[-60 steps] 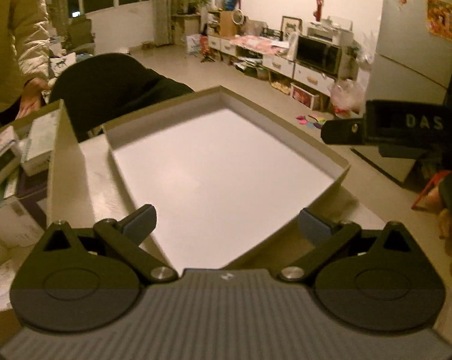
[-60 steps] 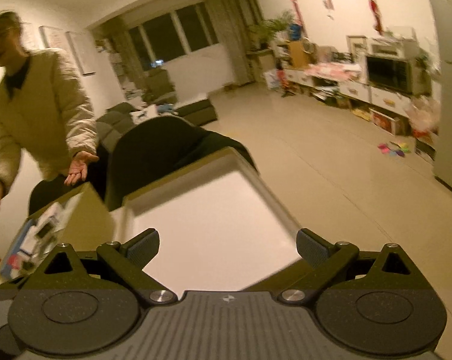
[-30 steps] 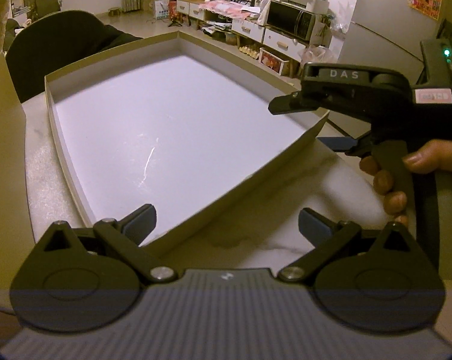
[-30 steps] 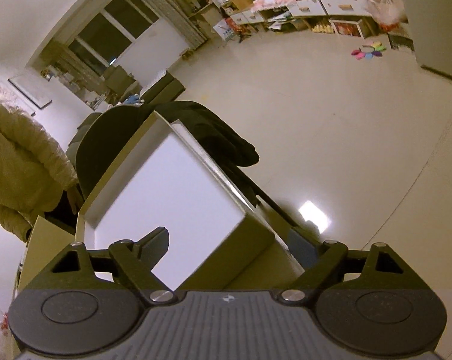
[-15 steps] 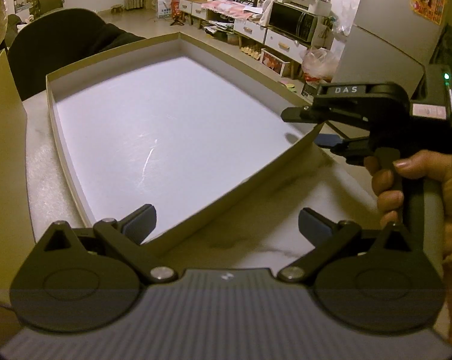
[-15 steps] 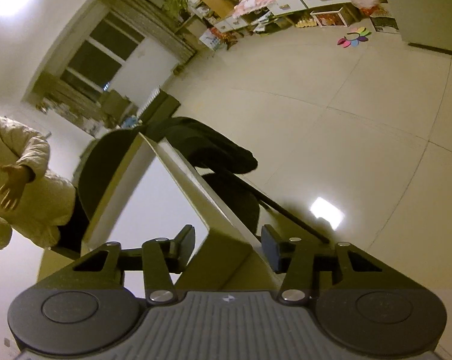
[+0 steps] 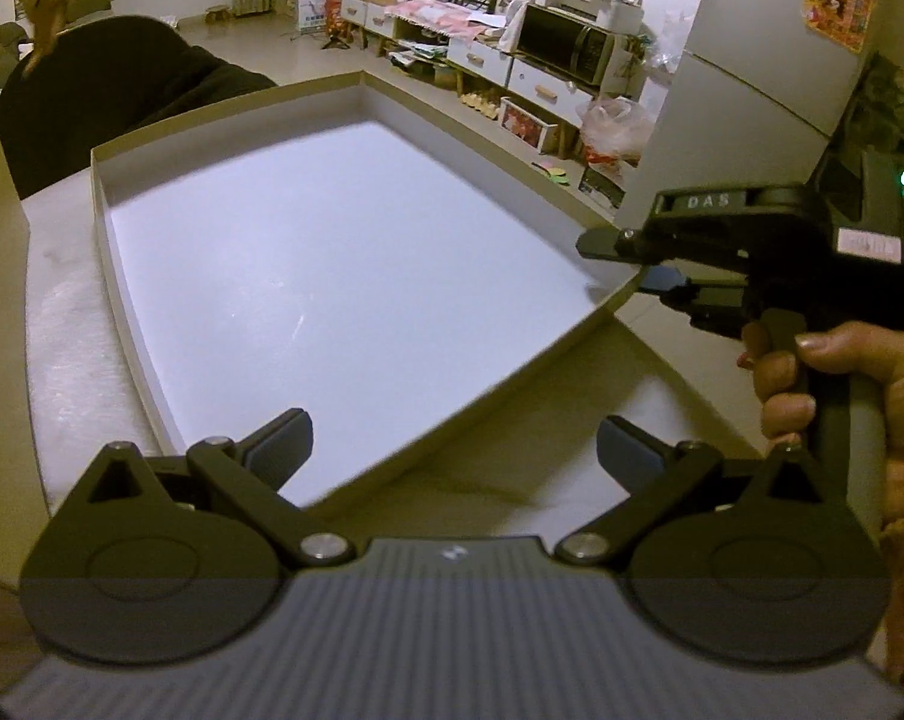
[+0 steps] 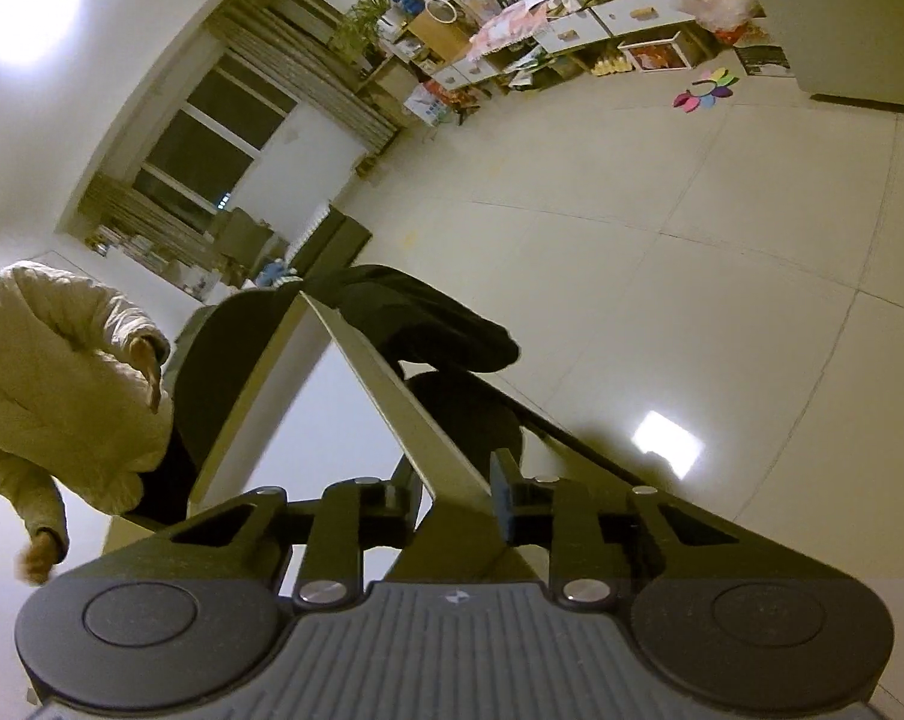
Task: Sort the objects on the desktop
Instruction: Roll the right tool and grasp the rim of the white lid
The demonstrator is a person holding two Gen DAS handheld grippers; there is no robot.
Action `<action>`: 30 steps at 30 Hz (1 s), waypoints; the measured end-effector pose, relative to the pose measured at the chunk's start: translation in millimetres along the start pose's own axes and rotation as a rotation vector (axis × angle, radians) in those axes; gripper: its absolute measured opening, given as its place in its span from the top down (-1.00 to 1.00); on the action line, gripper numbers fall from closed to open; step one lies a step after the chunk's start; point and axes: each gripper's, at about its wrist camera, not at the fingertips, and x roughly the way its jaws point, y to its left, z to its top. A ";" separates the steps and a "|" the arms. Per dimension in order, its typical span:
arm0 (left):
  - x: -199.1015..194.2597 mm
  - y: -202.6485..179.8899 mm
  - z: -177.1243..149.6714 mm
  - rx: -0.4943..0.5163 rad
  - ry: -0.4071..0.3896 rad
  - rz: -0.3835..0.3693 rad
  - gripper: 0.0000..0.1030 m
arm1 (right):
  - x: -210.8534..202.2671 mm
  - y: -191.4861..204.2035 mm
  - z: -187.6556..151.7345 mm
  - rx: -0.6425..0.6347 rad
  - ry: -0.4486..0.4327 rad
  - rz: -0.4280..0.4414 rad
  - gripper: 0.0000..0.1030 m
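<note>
Two grippers are at work here: we hold the right gripper [image 8: 455, 495] with its jaws clamped on the thin right-hand wall of the shallow cardboard box [image 7: 332, 276], at its near right corner, while the left gripper [image 7: 452, 450] hangs above the near edge of the box with its jaws spread wide and gripping nothing. The box lies on the pale marbled surface [image 7: 68, 324], its white floor bare, with a dark chair [image 7: 98, 96] at the far left beyond it.
</note>
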 end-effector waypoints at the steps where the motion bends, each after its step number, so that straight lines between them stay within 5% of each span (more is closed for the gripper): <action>1: 0.0 -1.3 -0.4 0.000 0.001 -0.005 -0.99 | -3.3 -2.4 0.3 0.003 -0.004 -0.003 0.47; 12: -9.6 -11.0 -9.9 0.014 -0.002 -0.015 -0.99 | -35.7 -33.0 0.3 0.054 -0.040 -0.021 0.42; 18: -8.9 -11.9 -12.9 -0.018 0.009 -0.038 -0.99 | -44.7 -58.6 -2.4 0.170 -0.038 0.012 0.02; 21: -8.9 -12.5 -15.1 -0.047 0.009 -0.051 -0.99 | -46.2 -65.3 -3.2 0.207 -0.036 0.051 -0.42; 30: -9.7 -23.8 -17.7 -0.068 -0.012 -0.035 -0.99 | -33.5 -80.8 -1.9 0.275 0.019 0.150 -0.51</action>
